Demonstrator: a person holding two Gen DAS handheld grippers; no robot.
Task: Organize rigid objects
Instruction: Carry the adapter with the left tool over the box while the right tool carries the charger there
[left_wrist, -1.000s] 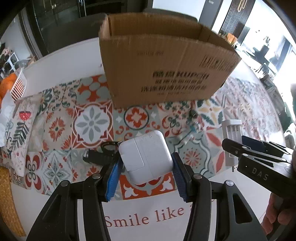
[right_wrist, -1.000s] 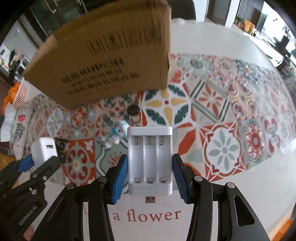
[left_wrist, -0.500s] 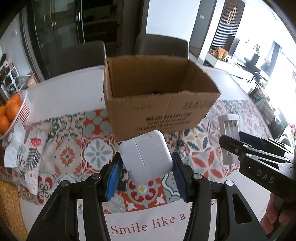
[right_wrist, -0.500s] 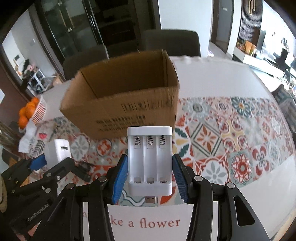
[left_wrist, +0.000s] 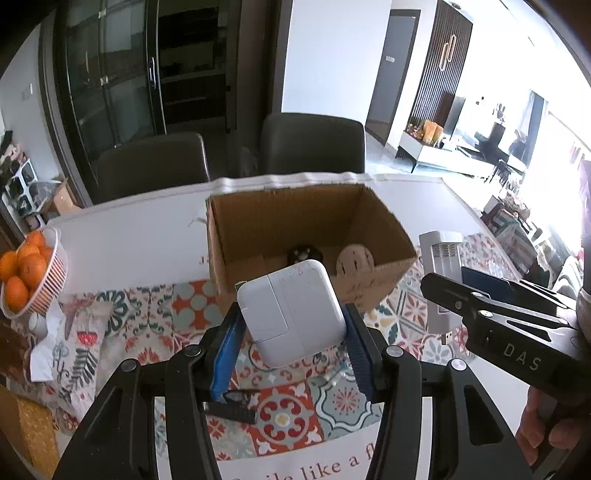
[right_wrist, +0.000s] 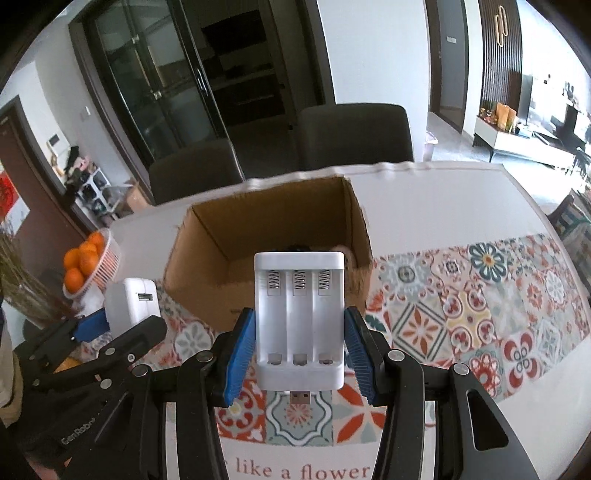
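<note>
— What does the left gripper have?

— It's clamped on a white power adapter, blue pads pressed against both sides. The adapter is tilted and held up off the patterned tablecloth, in front of the near wall of the open cardboard box.

— And the right gripper?

— Clenched on a white battery charger, its three bays with their springs facing the camera and a USB plug sticking out of the lower end (the bays hold no batteries). It too is held in the air, just short of the box's near edge.

— Anything already in the box?

— From the left wrist view, a small dark item and a round tan piece lie on the floor of it; I can't tell what they are.

— What else is on the table?

— A black object lies on the tablecloth beneath the left gripper. A white basket of oranges sits off to the left, beside a crumpled printed cloth. Two dark chairs stand behind the table.
</note>
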